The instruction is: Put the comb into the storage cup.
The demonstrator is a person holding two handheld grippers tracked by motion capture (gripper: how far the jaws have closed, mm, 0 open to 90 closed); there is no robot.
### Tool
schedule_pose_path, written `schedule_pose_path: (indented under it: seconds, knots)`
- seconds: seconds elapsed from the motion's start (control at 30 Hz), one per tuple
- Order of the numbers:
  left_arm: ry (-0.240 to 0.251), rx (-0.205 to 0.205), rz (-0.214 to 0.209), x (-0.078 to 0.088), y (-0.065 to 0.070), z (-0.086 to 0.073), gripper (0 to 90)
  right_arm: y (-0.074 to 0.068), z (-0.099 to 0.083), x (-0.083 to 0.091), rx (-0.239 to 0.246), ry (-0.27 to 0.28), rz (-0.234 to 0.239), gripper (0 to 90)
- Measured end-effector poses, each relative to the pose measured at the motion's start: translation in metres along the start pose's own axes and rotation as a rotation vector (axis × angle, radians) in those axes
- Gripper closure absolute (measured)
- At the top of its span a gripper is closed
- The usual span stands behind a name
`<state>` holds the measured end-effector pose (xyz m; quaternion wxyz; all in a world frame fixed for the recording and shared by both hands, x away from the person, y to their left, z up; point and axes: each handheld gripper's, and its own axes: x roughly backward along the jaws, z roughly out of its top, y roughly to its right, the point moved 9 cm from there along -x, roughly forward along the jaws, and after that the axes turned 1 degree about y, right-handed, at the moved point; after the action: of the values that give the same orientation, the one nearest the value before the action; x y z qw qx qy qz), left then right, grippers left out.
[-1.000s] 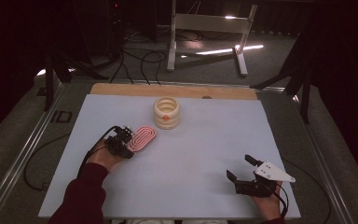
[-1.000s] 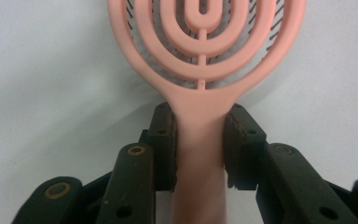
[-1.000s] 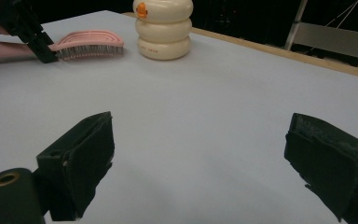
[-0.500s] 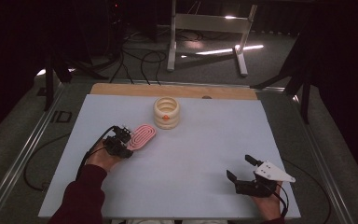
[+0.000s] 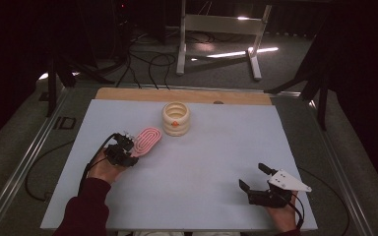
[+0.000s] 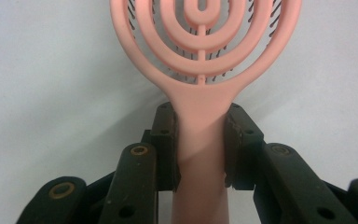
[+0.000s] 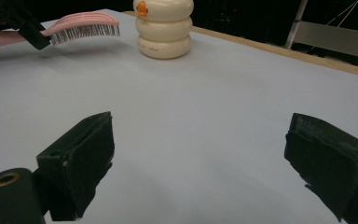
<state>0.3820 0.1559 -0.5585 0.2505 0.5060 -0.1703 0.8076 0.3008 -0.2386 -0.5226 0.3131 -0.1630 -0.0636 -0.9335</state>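
Note:
A pink hairbrush (image 5: pixel 146 140) with a looped, open back is held just above the pale table, bristles down. My left gripper (image 5: pixel 126 149) is shut on its handle (image 6: pixel 200 140); both pads press its sides in the left gripper view. The brush head (image 7: pixel 85 24) points toward a cream ribbed holder (image 5: pixel 175 118) with an orange mark, standing upright at the table's far middle. My right gripper (image 5: pixel 255 176) rests near the front right edge, open and with nothing between its jaws. The holder (image 7: pixel 164 29) stands ahead of it in the right gripper view.
The pale table top (image 5: pixel 216 147) has a wooden strip (image 5: pixel 187 95) along its far edge. Beyond it a white metal stand (image 5: pixel 221 29) and cables lie on the dark floor. A metal rail (image 5: pixel 27 162) runs along the table's left side.

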Motion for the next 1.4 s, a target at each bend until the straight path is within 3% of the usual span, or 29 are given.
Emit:
schedule_pose_path:
  seconds: [0.4,0.87,1.1,1.4]
  knots:
    - [0.069,0.010,0.059,0.011,-0.005,-0.002,69.8,-0.004,-0.002,-0.003,0.000,-0.015,0.011,8.1]
    - [0.130,-0.003,0.082,0.018,-0.005,0.000,69.8,-0.004,0.001,-0.013,-0.032,-0.044,0.042,8.0]
    - [0.153,-0.016,0.080,0.024,-0.001,0.004,69.8,-0.002,0.013,-0.025,-0.034,-0.056,0.034,8.1]
    - [0.163,-0.040,0.082,0.028,0.004,0.009,69.8,-0.008,0.027,-0.041,-0.048,-0.061,0.060,8.1]
